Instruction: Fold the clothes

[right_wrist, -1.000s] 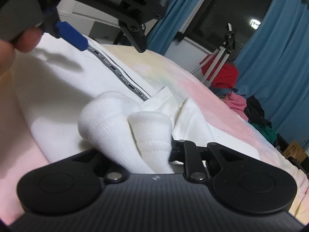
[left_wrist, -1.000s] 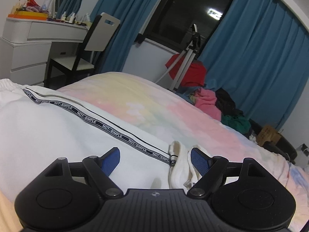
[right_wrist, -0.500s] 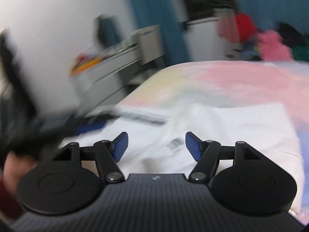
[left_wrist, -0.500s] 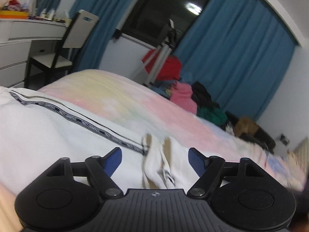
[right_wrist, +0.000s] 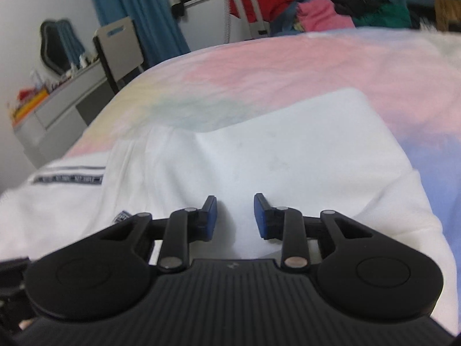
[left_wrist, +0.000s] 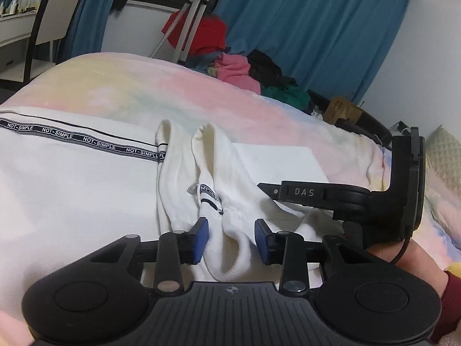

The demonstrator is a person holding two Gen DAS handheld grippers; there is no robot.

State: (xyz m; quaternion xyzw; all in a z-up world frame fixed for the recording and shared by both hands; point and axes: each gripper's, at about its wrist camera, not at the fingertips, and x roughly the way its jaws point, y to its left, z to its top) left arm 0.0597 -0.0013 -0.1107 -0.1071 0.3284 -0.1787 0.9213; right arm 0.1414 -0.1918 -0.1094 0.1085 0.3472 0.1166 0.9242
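Observation:
White trousers (left_wrist: 72, 190) with a black "NOT-SIMPLE" side stripe (left_wrist: 86, 144) lie flat on the pastel bedspread (left_wrist: 173, 86). Their ribbed cuffs (left_wrist: 201, 155) are bunched in the middle. My left gripper (left_wrist: 230, 238) is open, its blue pads either side of a cuff fold, not pinching it. The right gripper's body (left_wrist: 374, 199) shows at the right of the left wrist view. In the right wrist view my right gripper (right_wrist: 234, 217) is open and empty, low over the white cloth (right_wrist: 273, 158).
A pile of red, pink, black and green clothes (left_wrist: 245, 69) lies past the far edge of the bed. A tripod (left_wrist: 187, 20) and blue curtains (left_wrist: 302, 28) stand behind. A chair (left_wrist: 54, 20) and white dresser (right_wrist: 57, 109) are at the left.
My right gripper has let go of the white cuff it held and swung round over the trousers. My left gripper has moved right onto the cuffs and narrowed a little.

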